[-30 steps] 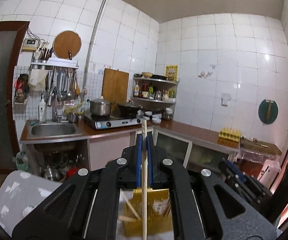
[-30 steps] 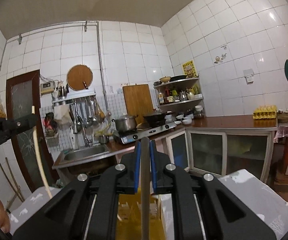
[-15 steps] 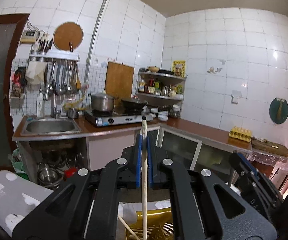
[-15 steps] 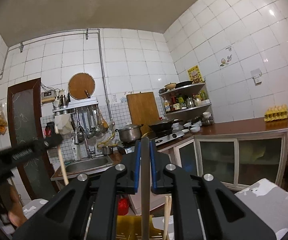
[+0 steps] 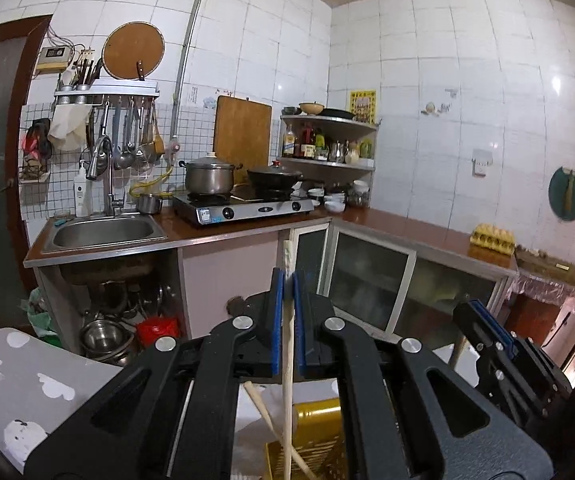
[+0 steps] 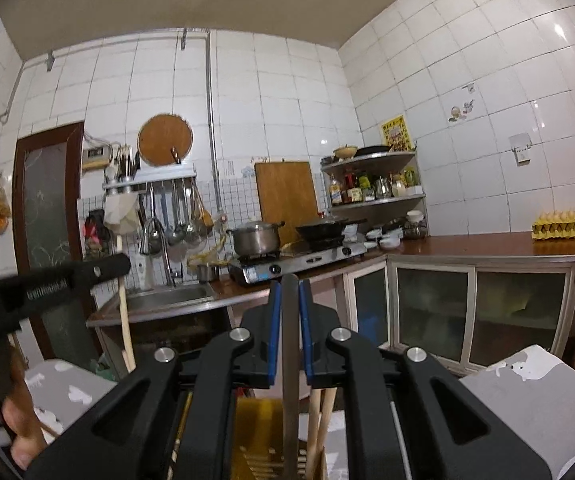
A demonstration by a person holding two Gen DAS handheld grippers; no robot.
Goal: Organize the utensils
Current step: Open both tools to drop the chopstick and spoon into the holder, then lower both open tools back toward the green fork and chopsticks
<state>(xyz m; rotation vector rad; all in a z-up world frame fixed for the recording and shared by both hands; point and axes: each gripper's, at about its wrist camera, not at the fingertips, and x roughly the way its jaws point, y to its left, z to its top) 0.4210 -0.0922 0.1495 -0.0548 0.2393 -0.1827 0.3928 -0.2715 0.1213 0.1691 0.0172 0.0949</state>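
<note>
While both hands are working above the yellow utensil basket (image 5: pixel 319 432), each gripper is carrying one long utensil upright. The left gripper (image 5: pixel 286 280) is pinching a pale wooden chopstick (image 5: pixel 286 364) between its blue pads, jaws pressed tight on the thin shaft; the stick's long axis is running nearly vertical, its top poking a little above the fingertips and its lower end reaching down into the basket directly beneath. In the right wrist view, the right gripper (image 6: pixel 290 286) is clamping a flat, grey, metal-looking utensil (image 6: pixel 290 380), also standing upright with its lower end dropping into the same basket (image 6: pixel 255 432); what kind of utensil it is cannot be told, since only its narrow shaft is showing. More wooden chopsticks (image 6: pixel 319 420) are already leaning in the basket just beside that grey shaft, and another one (image 5: pixel 267 412) is lying tilted in the basket near the left gripper's stick. The basket is sitting on a table draped in a grey patterned cloth (image 5: pixel 27 392), below and slightly ahead of both sets of jaws. So the coming move appears to turn on the vertical relation: each shaft is pointing down into the basket, and releasing looks like the likely next step, with neither hand clearly the nearer one. A slanted release could tip a stick against the rim.
</note>
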